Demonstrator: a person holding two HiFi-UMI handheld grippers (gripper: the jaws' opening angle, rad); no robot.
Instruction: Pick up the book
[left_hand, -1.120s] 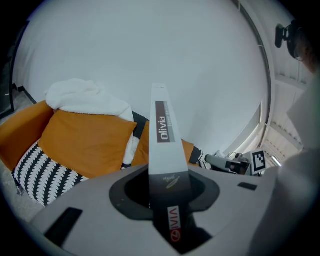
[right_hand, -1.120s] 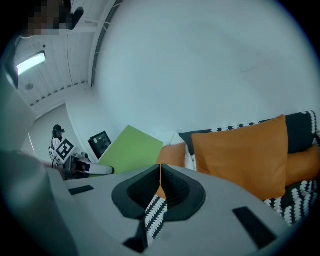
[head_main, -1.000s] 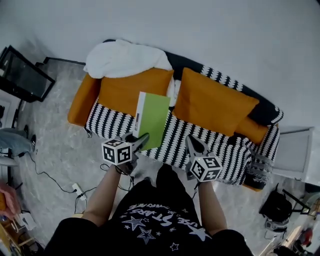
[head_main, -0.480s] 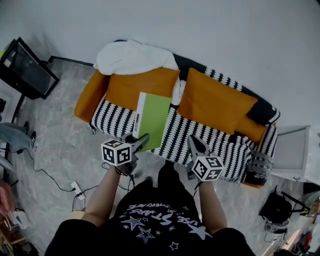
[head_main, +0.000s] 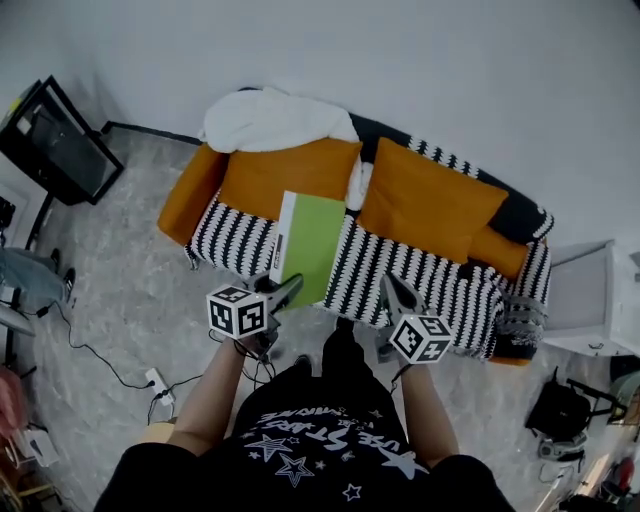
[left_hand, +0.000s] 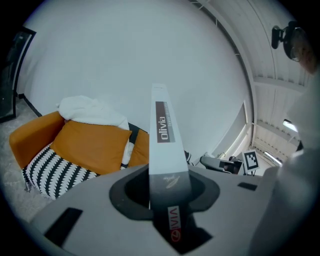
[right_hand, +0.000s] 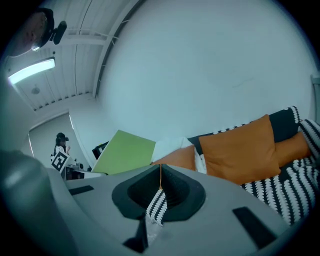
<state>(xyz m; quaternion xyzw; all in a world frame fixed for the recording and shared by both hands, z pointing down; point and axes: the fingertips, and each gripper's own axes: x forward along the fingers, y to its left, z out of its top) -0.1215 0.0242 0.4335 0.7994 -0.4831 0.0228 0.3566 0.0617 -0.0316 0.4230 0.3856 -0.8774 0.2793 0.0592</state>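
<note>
The book has a bright green cover and a white spine. My left gripper is shut on its near end and holds it above the front of the sofa seat. In the left gripper view the spine rises upright out of the closed left gripper. My right gripper hovers over the seat edge to the right of the book, shut with nothing in it. From the right gripper view the green cover shows at the left, beyond the closed right gripper.
The sofa has a black-and-white striped seat, two orange cushions and a white blanket on its back. A dark screen stands at the left and a white side table at the right. Cables and a power strip lie on the floor.
Both grippers have drawn back a little from the sofa and risen, the book still in the left one. The sofa now sits slightly farther off in the head view.
</note>
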